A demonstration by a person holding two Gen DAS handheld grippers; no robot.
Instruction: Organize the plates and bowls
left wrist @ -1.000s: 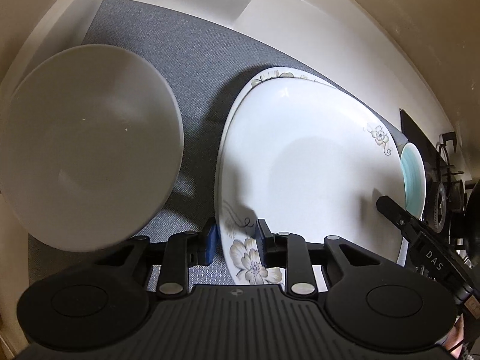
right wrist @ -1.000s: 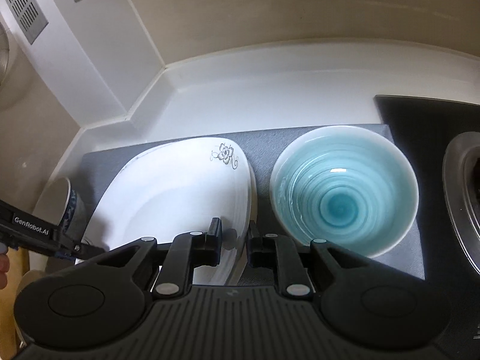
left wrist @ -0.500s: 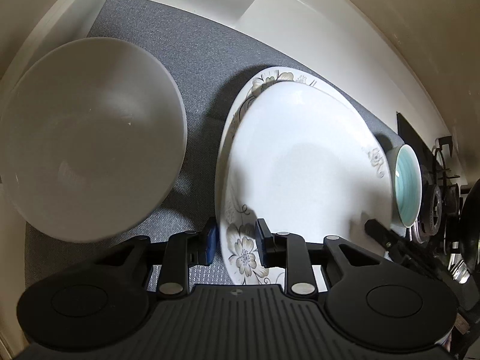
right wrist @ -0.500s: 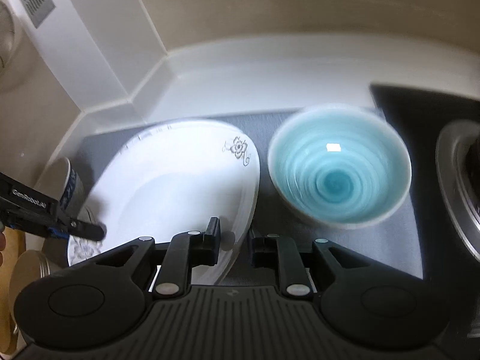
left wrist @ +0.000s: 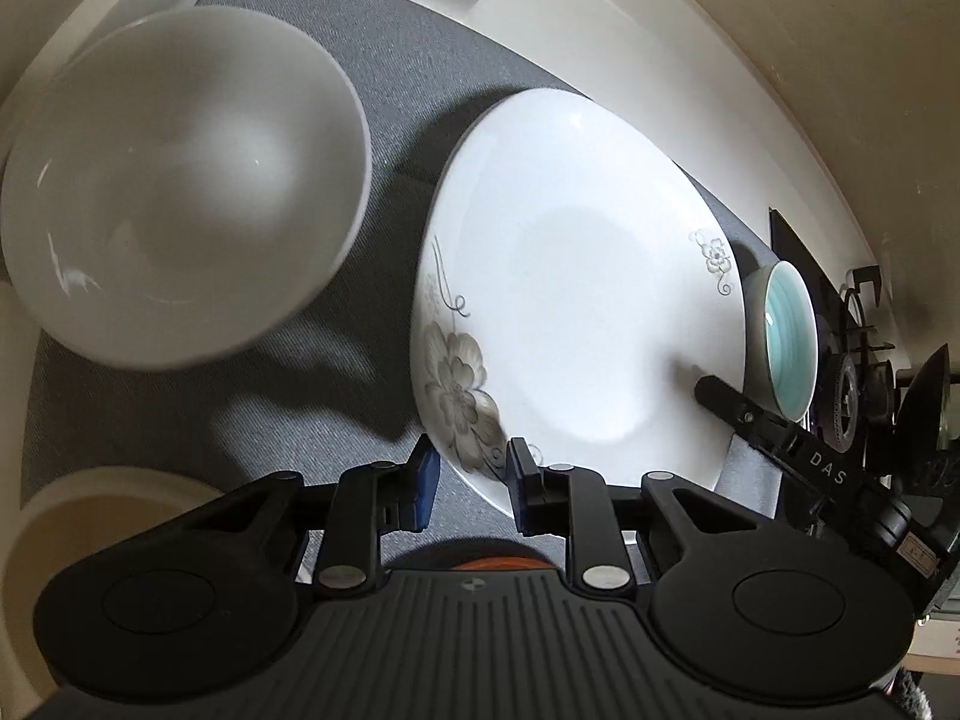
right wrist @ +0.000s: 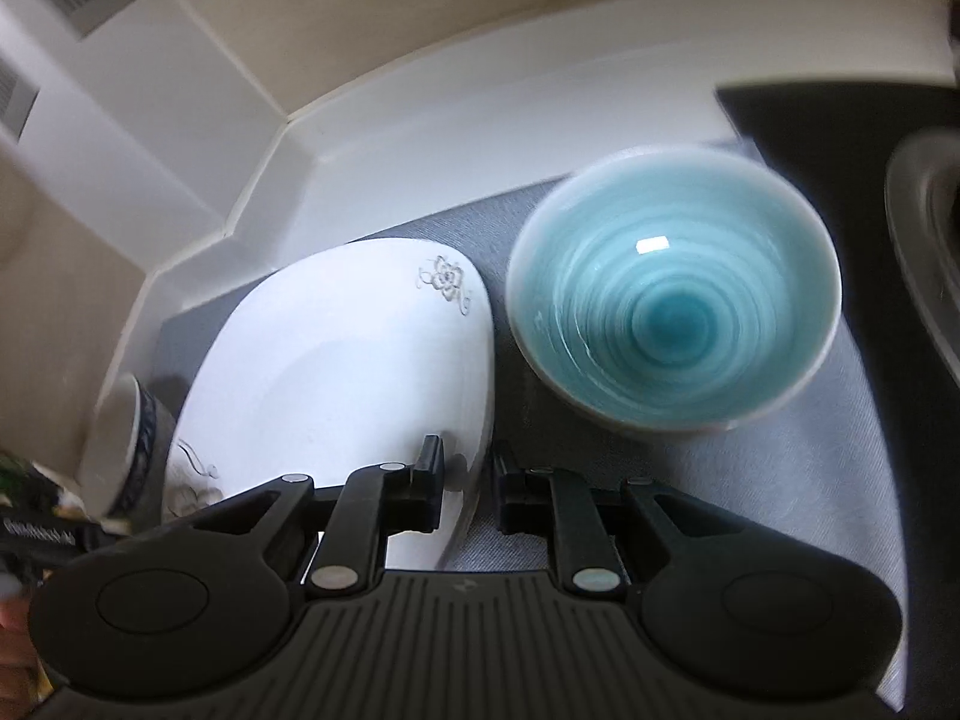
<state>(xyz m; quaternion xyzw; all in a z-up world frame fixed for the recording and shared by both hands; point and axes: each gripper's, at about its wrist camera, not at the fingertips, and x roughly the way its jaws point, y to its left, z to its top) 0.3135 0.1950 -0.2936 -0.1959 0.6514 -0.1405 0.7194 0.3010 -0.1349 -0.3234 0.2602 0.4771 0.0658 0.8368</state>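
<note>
Both grippers, left and right, pinched opposite rims of a flowered white plate above a gray mat, between a white bowl and a blue bowl.

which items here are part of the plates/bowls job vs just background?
Job: floral plate, held at opposite rims by left gripper and right gripper; white bowl; teal bowl; blue-patterned bowl.

Background: grey mat, stove burner, white counter.
</note>
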